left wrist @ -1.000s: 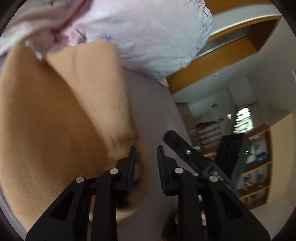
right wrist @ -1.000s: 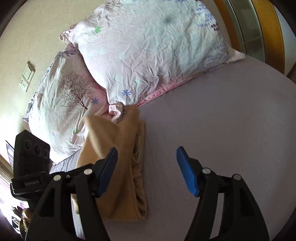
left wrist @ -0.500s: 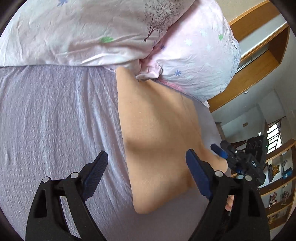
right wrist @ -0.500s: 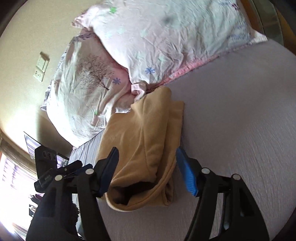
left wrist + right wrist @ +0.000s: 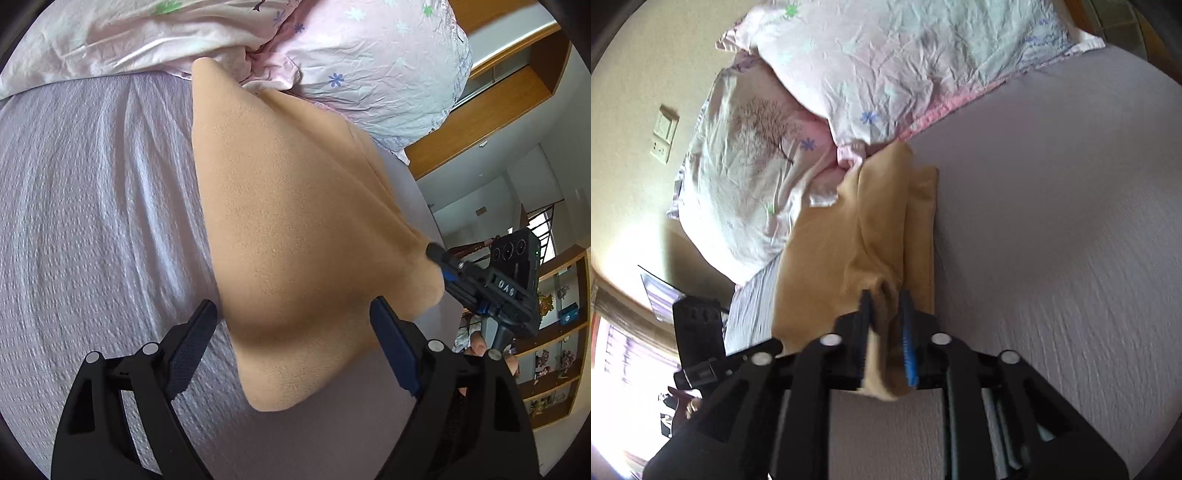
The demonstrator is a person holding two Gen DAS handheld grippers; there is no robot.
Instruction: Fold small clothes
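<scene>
Right wrist: tan garment [image 5: 849,236] bunched, edge pinched

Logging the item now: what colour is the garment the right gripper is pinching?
Plain tan, no pattern. The garment shows best in the left wrist view.

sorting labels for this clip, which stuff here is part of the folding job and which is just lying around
Part of the job:
- tan fleece garment, on the bed
- right claw, shut on a bunched edge of the garment
- left claw, open over the garment's near end

Just lying about:
- two floral pillows
- lilac bedsheet
- wall switch plate
- shelves
</scene>
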